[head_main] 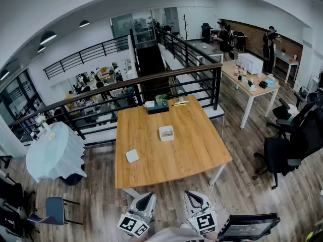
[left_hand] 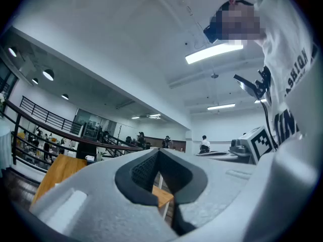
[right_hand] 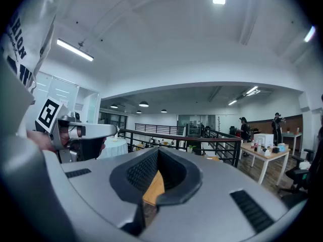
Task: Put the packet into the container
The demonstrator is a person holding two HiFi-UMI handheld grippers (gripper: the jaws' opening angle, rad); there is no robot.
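Shut tight at the left claw (left_hand: 159,152): tips touching, nothing gripped. Likewise at the right claw (right_hand: 158,153): closed tip to tip and empty, with only a sliver of orange wood seen through the gap lower down.

From the head view, both held side by side, low, off the near edge of the wooden desk (head_main: 194,145), above the plank floor and pointing toward the desk.

On the desk, well apart from both claws: the white packet (head_main: 132,156), lying flat toward the front left, and the small square white container (head_main: 166,132), upright near the middle. Packet outside the container, near it but not touching, to its left and closer to the person.

At the far edge of the desk: a dark tray (head_main: 158,109) with a small plant, and just beside it a yellow pen-like thing (head_main: 180,103). Behind these, a black railing (head_main: 202,74).

Left of the desk, a round table under a white cloth (head_main: 54,153). To the right, a black office chair (head_main: 282,153). Farther back on the right, a second long desk (head_main: 250,82) with boxes and bottles, and people (head_main: 270,44) standing near it.
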